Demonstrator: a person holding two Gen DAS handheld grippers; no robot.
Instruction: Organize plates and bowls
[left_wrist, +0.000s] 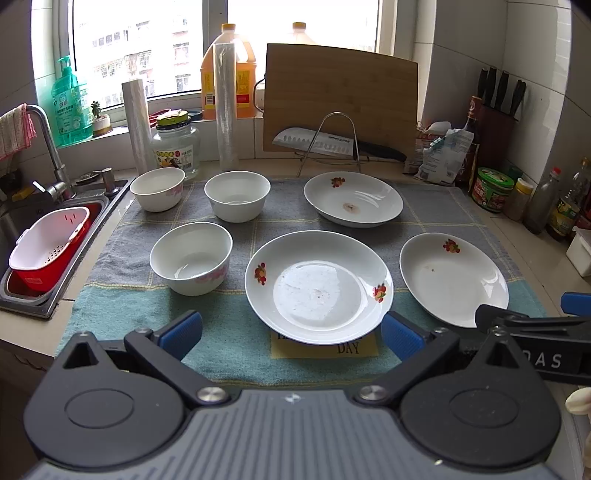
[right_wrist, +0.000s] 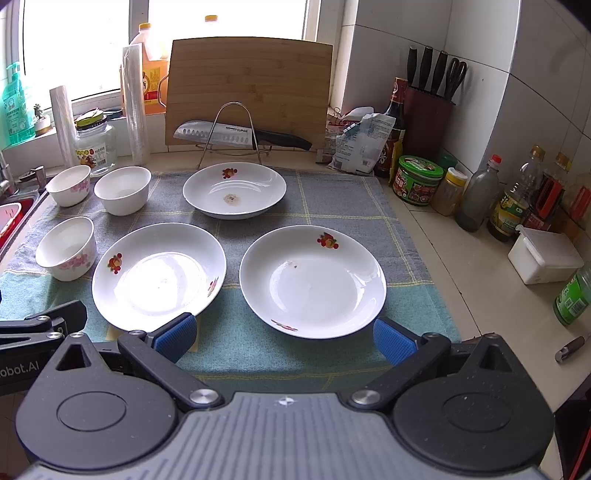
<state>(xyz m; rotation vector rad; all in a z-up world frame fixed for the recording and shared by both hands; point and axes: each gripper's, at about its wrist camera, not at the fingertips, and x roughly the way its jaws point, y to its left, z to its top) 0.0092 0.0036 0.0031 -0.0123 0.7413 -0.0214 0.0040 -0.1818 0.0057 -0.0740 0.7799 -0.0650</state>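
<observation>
1. My left gripper (left_wrist: 291, 328) hangs released, blue pads spread wide, low over the near edge of the cloth (left_wrist: 229, 354); the middle plate (left_wrist: 318, 286) sits at 12 o'clock between the pads, untouched.
2. My right gripper (right_wrist: 282, 334) is likewise spread and holds nothing, with the right plate (right_wrist: 312, 280) at 12 o'clock between its pads.
3. In the left view the right gripper's dark arm cuts across that right plate's near rim at 3 o'clock, hiding part of it.
4. The far plate (left_wrist: 352, 199) lies at 12 o'clock beyond the middle one, a brownish smear at its centre.
5. Three bowls stand apart at 10 to 11 o'clock: a near bowl (left_wrist: 191, 257), a middle bowl (left_wrist: 237, 195) and a far-left bowl (left_wrist: 158, 188).
6. A yellow label under the middle plate is mostly covered; only "DAY" reads.
7. Glare whitens the middle plate's well in the right view, so I cannot make out its surface there.
</observation>
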